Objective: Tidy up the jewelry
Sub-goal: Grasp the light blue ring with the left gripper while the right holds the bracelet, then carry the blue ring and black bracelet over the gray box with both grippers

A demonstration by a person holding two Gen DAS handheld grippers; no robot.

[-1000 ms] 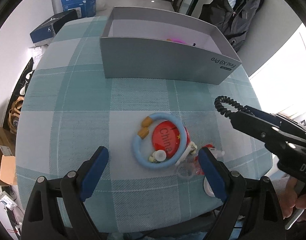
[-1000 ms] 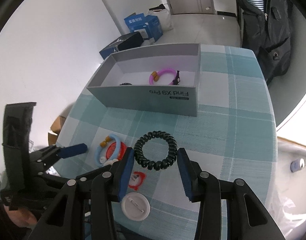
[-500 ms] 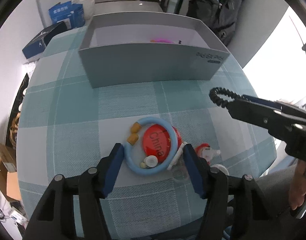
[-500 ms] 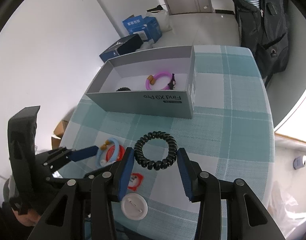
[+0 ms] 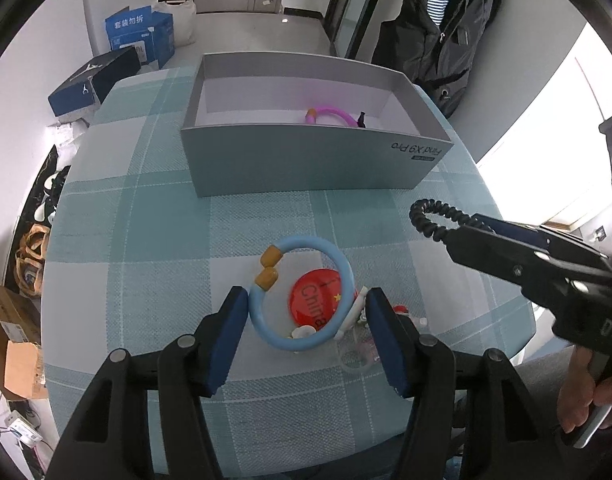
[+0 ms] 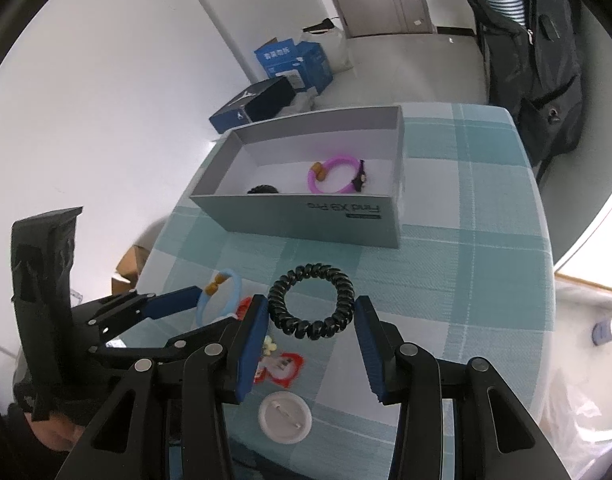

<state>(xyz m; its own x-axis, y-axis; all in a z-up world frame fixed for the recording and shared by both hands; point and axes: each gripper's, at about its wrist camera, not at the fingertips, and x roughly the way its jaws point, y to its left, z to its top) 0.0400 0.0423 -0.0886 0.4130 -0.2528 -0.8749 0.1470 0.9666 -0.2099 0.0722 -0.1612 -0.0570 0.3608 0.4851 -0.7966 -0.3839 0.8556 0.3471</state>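
My right gripper (image 6: pixel 310 312) is shut on a black coiled hair tie (image 6: pixel 310 302) and holds it above the table, short of the grey box (image 6: pixel 306 216); it also shows in the left wrist view (image 5: pixel 435 220). The box (image 5: pixel 306 164) holds a pink bracelet (image 6: pixel 331 174) and a black hair tie (image 6: pixel 264 189). My left gripper (image 5: pixel 306 312) has closed its jaws around a light blue bracelet (image 5: pixel 302 292) with orange beads and lifts it off the table. Beneath it lies a red "China" badge (image 5: pixel 315 300).
A white round badge (image 6: pixel 285 418), a red-and-white charm (image 6: pixel 280 364) and small clear trinkets (image 5: pixel 357 356) lie near the table's front edge. The checked teal tablecloth (image 5: pixel 146 280) ends close on the right. Boxes stand on the floor behind (image 5: pixel 142 36).
My left gripper closed from wide open onto the blue bracelet and raised it. My right gripper with the black hair tie rose and drifted toward the box.
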